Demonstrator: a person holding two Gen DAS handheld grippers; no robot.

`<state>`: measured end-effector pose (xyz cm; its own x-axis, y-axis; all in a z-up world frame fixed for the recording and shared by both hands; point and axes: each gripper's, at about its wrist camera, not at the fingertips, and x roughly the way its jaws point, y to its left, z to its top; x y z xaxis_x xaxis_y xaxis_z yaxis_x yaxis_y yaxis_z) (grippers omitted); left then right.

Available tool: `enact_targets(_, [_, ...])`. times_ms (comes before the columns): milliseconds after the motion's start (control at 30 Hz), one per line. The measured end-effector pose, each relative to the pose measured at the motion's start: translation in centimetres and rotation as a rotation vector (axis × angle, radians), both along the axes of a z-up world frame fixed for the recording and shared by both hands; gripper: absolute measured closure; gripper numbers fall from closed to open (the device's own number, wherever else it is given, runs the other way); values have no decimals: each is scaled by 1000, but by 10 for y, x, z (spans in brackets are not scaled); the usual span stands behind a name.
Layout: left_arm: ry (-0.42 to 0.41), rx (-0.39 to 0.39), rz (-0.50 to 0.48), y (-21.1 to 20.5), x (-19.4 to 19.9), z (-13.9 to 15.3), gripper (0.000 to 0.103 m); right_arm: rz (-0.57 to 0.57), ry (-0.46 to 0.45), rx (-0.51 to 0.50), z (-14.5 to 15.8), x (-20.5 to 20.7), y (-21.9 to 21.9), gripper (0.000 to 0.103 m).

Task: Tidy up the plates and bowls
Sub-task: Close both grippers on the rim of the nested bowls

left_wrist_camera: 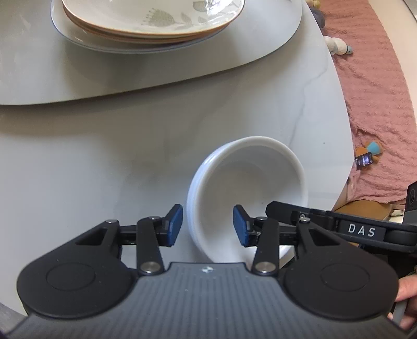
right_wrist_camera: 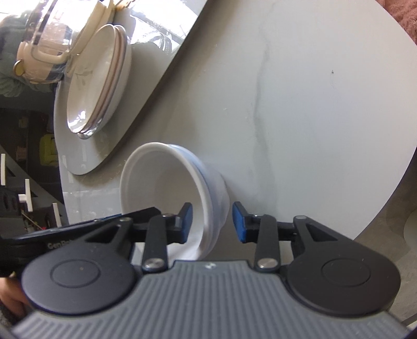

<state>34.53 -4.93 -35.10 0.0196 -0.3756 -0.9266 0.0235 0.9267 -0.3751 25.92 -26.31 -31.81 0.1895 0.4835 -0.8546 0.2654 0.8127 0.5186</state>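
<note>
White bowl stack on grey tabletop, both claws straddling its rim

The stack of white bowls [left_wrist_camera: 247,198] [right_wrist_camera: 172,198] sits on the marbled grey tabletop [left_wrist_camera: 104,156] [right_wrist_camera: 312,117], near its edge. Left claw [left_wrist_camera: 207,225]: jaws parted, one blue pad outside the bowl wall, the other inside; contact cannot be told. Right claw [right_wrist_camera: 212,221]: jaws parted, one pad inside the bowl, the other outside and apart from the wall. Farther back, a stack of floral plates [left_wrist_camera: 156,18] [right_wrist_camera: 96,83] rests on a raised grey turntable [left_wrist_camera: 78,78] [right_wrist_camera: 86,156]. A cream-handled glass pot [right_wrist_camera: 52,39] stands beyond the plates. A pink blanket [left_wrist_camera: 370,91] lies past the tabletop edge
</note>
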Motion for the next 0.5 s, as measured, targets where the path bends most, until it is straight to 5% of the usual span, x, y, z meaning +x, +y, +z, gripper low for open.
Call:
enact_targets(367, [30, -46, 39, 0, 1, -9, 62, -13, -13, 1, -3, 2, -1, 72])
enact_targets(500, [33, -13, 7, 2, 1, -13, 82, 6, -23, -19, -5, 2, 0, 81])
